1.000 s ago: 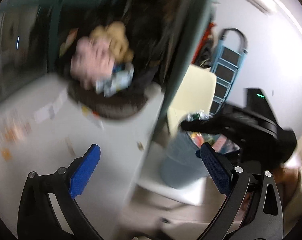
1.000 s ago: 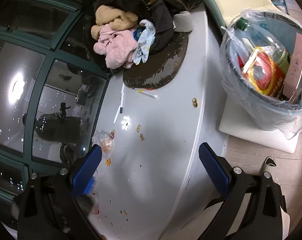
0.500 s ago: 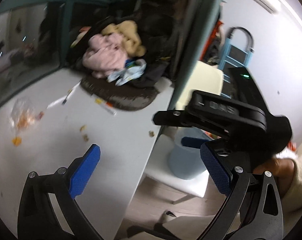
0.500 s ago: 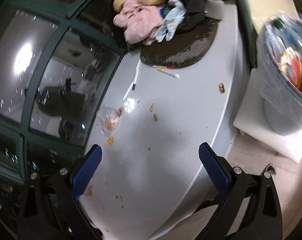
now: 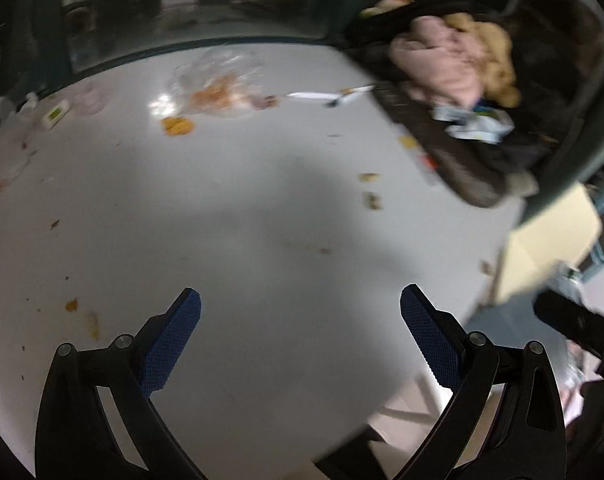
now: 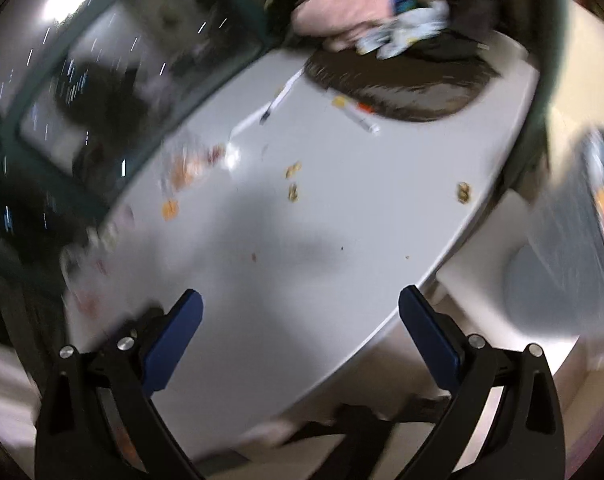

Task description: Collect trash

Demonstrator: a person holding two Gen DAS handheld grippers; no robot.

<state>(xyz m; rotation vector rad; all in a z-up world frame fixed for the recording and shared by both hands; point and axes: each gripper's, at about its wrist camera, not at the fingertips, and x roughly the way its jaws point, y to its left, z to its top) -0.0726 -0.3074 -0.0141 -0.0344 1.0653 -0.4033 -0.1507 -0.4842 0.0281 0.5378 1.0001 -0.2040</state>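
A crumpled clear plastic bag (image 5: 218,84) with orange scraps lies near the far edge of the white table (image 5: 262,220), an orange peel piece (image 5: 177,125) beside it. Small nut shells (image 5: 371,188) and crumbs dot the surface. My left gripper (image 5: 300,312) hovers open above the table's near part, nothing between its blue pads. In the blurred right wrist view my right gripper (image 6: 300,314) is also open and empty over the table (image 6: 342,220); shells (image 6: 293,180) and another shell (image 6: 464,193) lie ahead. The lined trash bin (image 6: 574,248) stands at the right, off the table.
A pile of pink and tan clothes (image 5: 454,60) on a dark mat (image 5: 462,168) fills the table's far right. Pens (image 5: 330,96) lie by the mat. Dark window glass (image 5: 182,8) runs behind the table. A cream chair back (image 5: 550,252) stands past the right edge.
Both cameras swung left, away from the bin and over the table. The plastic bag and scraps moved toward the middle of the left view. Both grippers stayed open.
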